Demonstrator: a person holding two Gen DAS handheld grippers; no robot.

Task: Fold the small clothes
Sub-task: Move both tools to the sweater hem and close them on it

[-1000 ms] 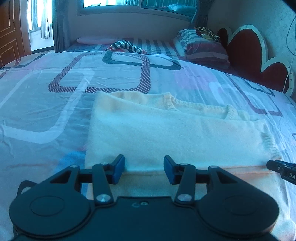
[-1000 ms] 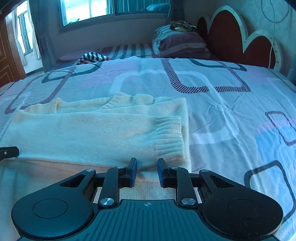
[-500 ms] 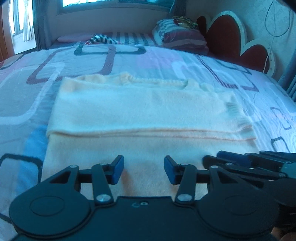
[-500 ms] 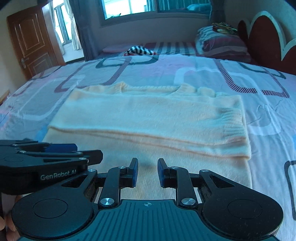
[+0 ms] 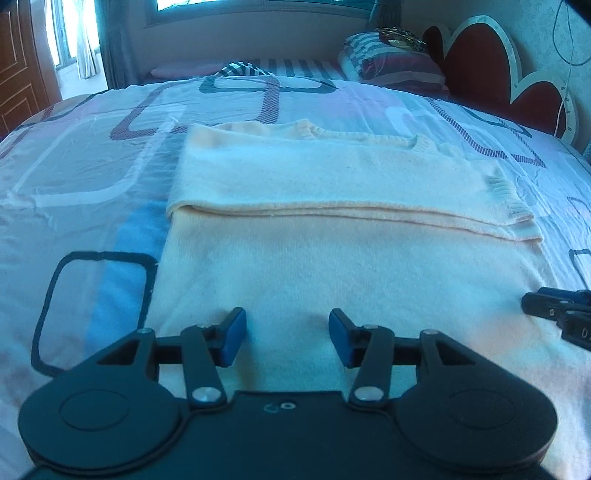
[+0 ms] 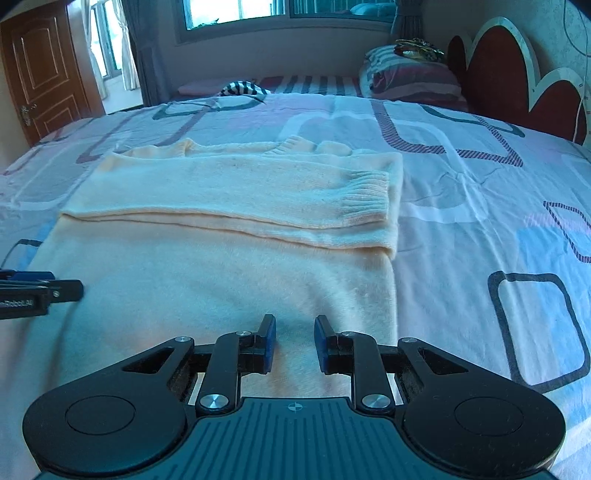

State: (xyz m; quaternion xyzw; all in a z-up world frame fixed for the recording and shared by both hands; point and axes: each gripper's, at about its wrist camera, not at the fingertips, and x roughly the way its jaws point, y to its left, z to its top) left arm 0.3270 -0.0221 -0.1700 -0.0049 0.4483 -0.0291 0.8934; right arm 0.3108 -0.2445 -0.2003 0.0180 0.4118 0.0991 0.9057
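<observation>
Bedspread (image 6: 480, 192) with geometric patterns bears cream sweater (image 6: 229, 229), window (image 6: 280, 14) beyond.

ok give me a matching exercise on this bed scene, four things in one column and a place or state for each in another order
Things:
1. sweater
2. ribbed cuff
3. striped pillow
4. left gripper

Places or states:
A. by the red headboard
B. open, low over the near hem
C. lying flat on the bedspread, sleeve folded across
D. at the right end of the folded sleeve

Pairs: 1-C, 2-D, 3-A, 4-B
</observation>
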